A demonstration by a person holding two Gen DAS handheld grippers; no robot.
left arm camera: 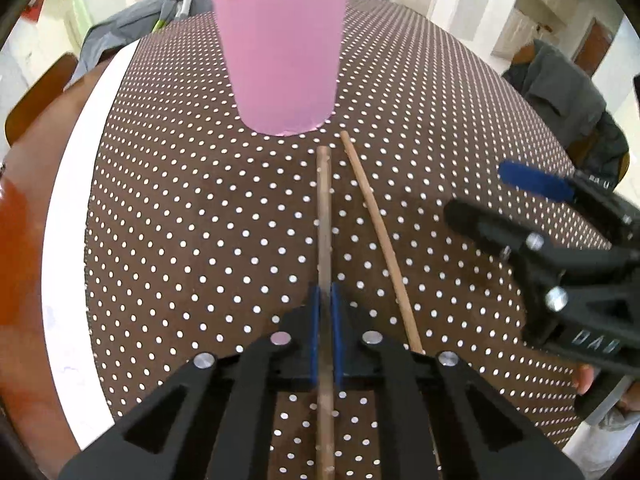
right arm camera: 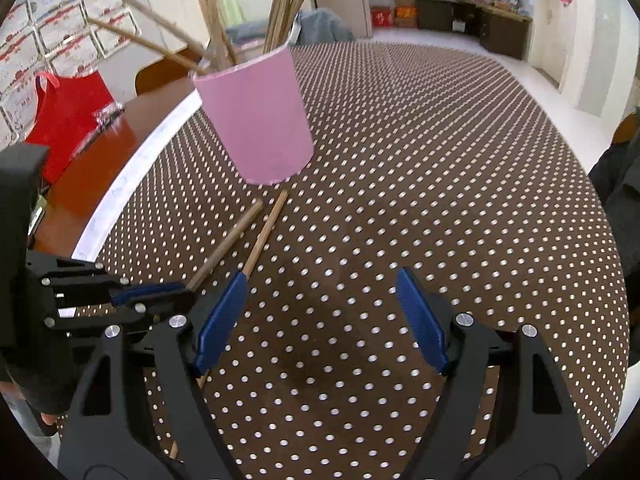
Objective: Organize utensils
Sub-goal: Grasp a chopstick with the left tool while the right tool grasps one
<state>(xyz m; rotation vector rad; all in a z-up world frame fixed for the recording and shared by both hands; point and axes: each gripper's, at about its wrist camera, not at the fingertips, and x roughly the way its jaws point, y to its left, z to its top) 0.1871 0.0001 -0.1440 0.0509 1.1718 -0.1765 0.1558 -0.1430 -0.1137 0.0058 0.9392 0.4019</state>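
Our left gripper (left arm camera: pixel 325 300) clamps dark stick (left arm camera: pixel 323 208); our right gripper (right arm camera: pixel 320 312) gapes empty; pink cup (left arm camera: pixel 280 56) ahead.

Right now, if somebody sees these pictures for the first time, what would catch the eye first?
Probably the pink cup, standing upright on the brown dotted tablecloth with several wooden sticks in it. In front of it, the left gripper is shut on a darker chopstick, and a lighter chopstick lies beside it. The right gripper is open over the cloth.
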